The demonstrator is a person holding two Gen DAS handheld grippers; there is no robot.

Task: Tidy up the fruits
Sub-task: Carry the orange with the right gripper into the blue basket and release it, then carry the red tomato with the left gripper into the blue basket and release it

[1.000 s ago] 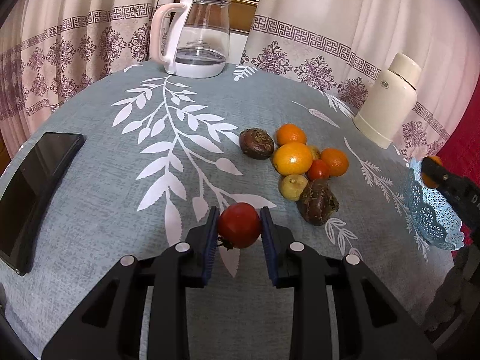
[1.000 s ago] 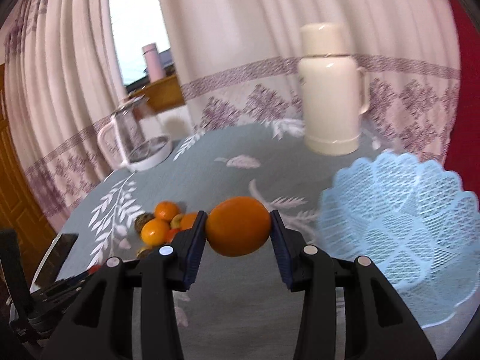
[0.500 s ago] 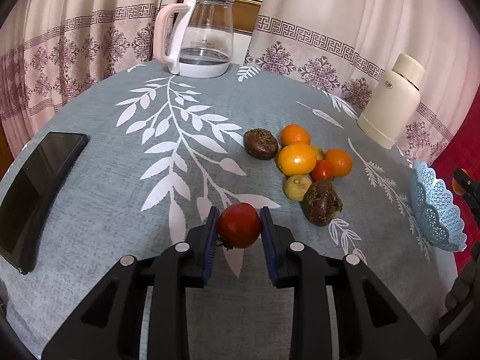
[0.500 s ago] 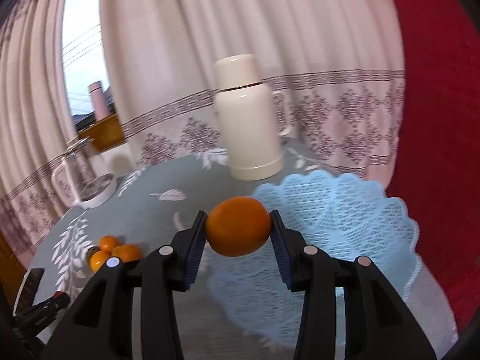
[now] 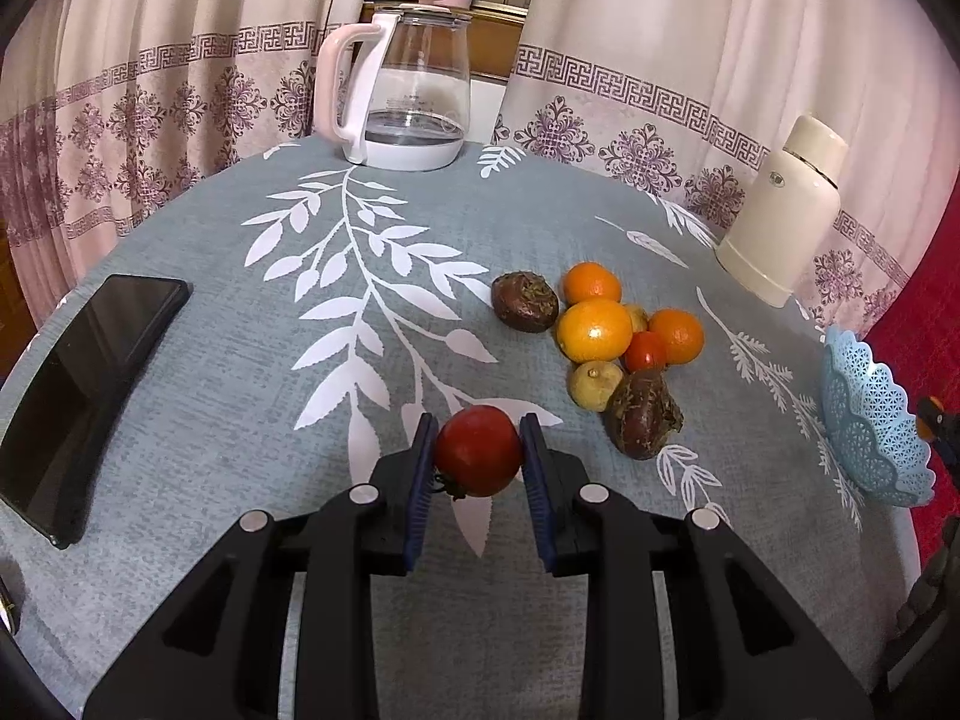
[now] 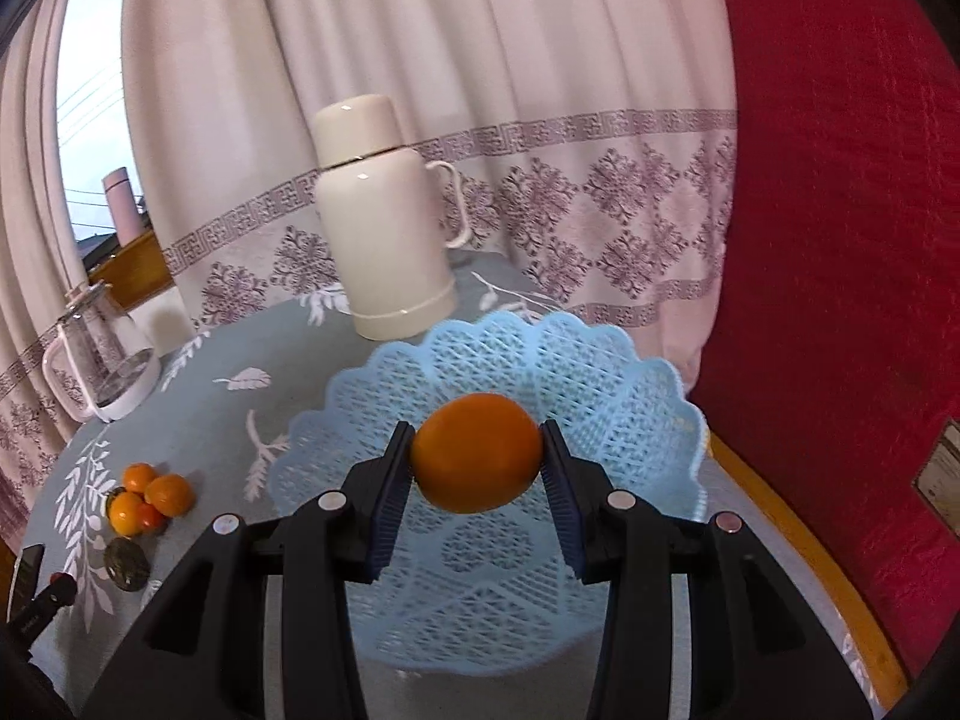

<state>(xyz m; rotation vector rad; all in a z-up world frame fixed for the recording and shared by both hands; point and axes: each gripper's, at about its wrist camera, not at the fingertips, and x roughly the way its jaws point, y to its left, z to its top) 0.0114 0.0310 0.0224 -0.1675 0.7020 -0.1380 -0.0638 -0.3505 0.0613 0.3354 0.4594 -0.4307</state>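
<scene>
My left gripper [image 5: 479, 457] is shut on a red tomato [image 5: 478, 451], held just above the grey-blue tablecloth. Beyond it to the right lies a heap of fruit [image 5: 606, 336]: oranges, a small red one, a pale yellow one and two dark brown ones. My right gripper [image 6: 478, 457] is shut on an orange [image 6: 477, 452] and holds it over the light blue lattice basket [image 6: 600, 384]. In the left wrist view that basket [image 5: 864, 420] stands at the table's right edge. The fruit heap [image 6: 147, 498] shows far left in the right wrist view.
A glass kettle [image 5: 408, 90] with a pink handle stands at the back of the round table. A cream thermos [image 5: 780, 222] is behind the basket. A black phone [image 5: 78, 378] lies at the left edge. Curtains hang behind; a red surface lies to the right.
The right gripper has swung right with the orange, from beside the basket to over it. The left gripper has kept still with the tomato.
</scene>
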